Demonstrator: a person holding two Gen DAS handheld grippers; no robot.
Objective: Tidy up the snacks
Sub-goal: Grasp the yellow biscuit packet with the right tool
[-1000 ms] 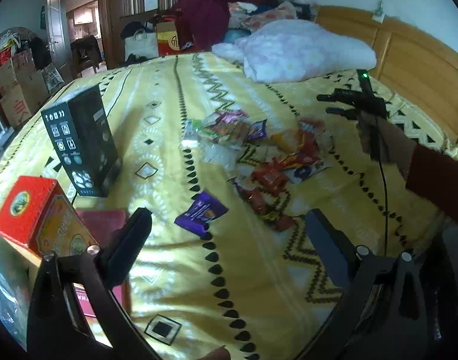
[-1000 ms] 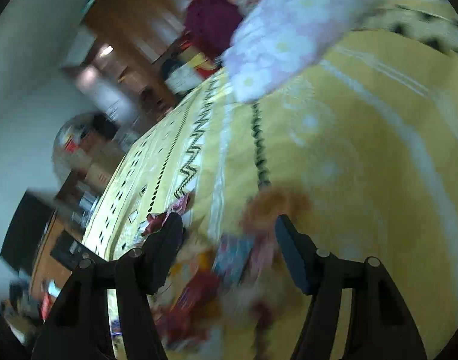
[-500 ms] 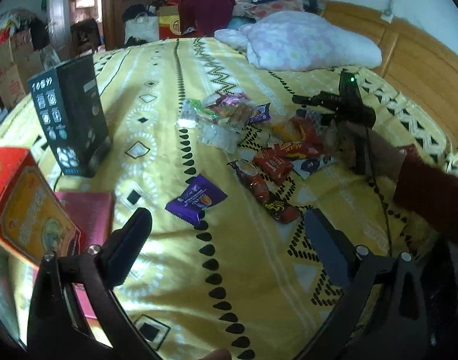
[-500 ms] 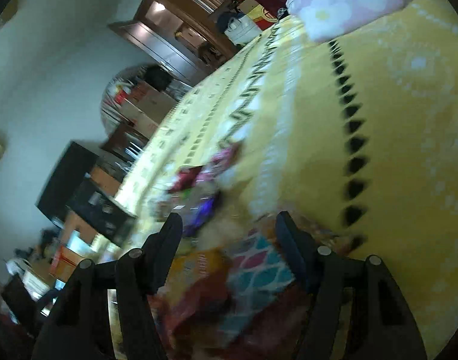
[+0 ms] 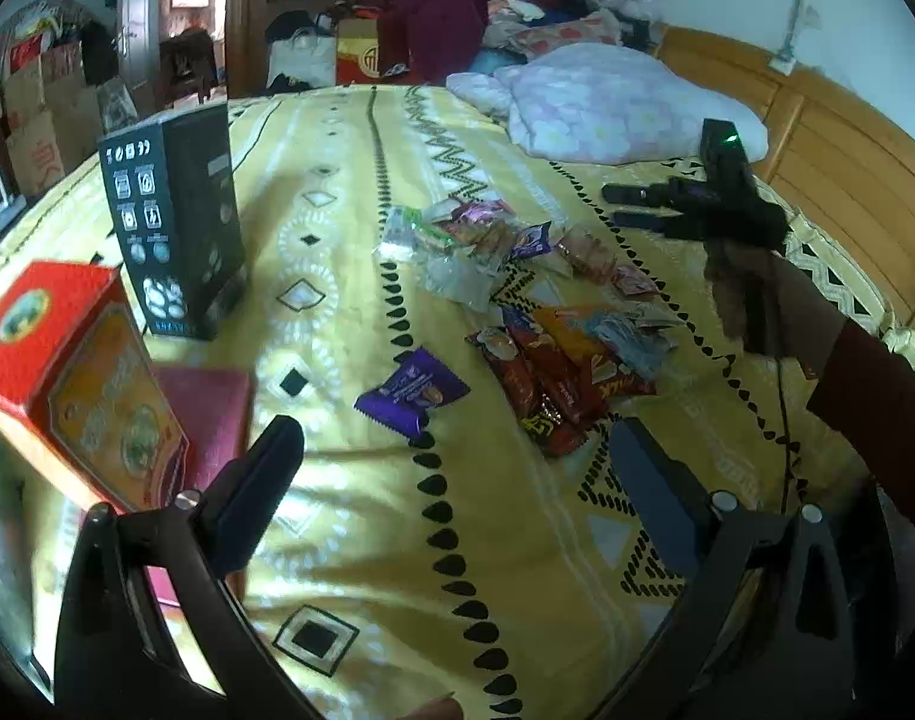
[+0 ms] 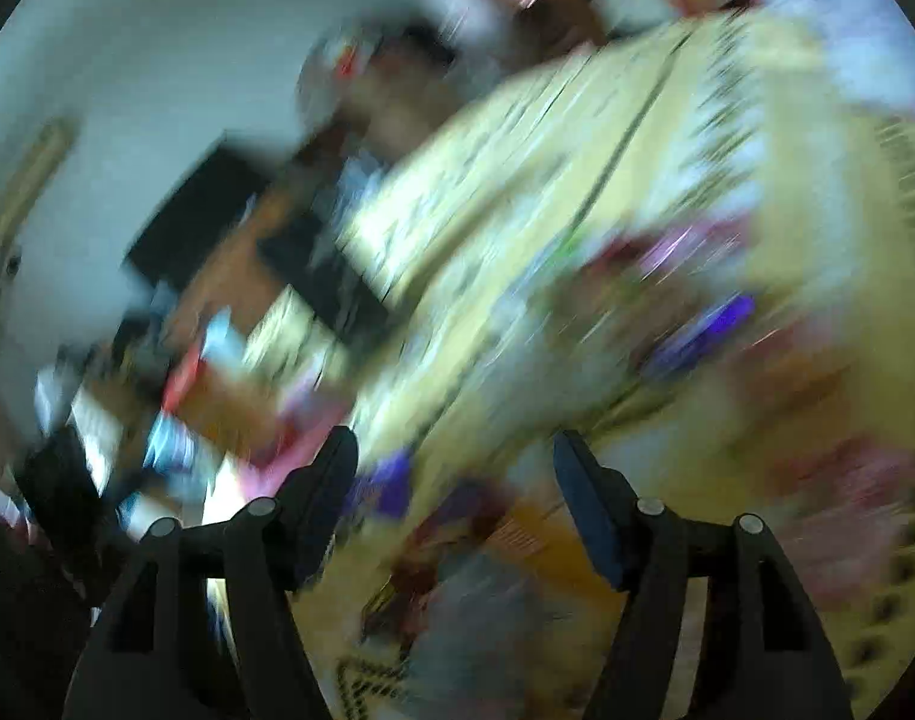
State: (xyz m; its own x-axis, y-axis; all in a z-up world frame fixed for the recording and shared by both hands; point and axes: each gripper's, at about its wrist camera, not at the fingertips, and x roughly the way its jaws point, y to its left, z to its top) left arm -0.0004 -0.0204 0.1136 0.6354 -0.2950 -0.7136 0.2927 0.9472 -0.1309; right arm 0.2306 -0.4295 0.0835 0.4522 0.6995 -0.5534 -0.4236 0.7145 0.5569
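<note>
1. Left gripper (image 5: 451, 450) spread wide, empty, above the bed (image 5: 349, 540).
2. Right gripper (image 5: 622, 204) parted, holding nothing, over the snacks (image 5: 553, 324).
3. Purple snack packet (image 5: 412, 393) lies apart, nearer the left gripper.

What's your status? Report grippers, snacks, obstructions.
Left gripper open, empty, over the bedspread. Right gripper open, empty, above the snack pile. Purple packet lies apart, unobstructed.

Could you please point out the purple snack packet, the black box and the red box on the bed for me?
purple snack packet (image 5: 414, 391): left wrist view, middle of its wrapper.
black box (image 5: 172, 228): left wrist view, its printed front face.
red box (image 5: 49, 312): left wrist view, its red top face.
</note>
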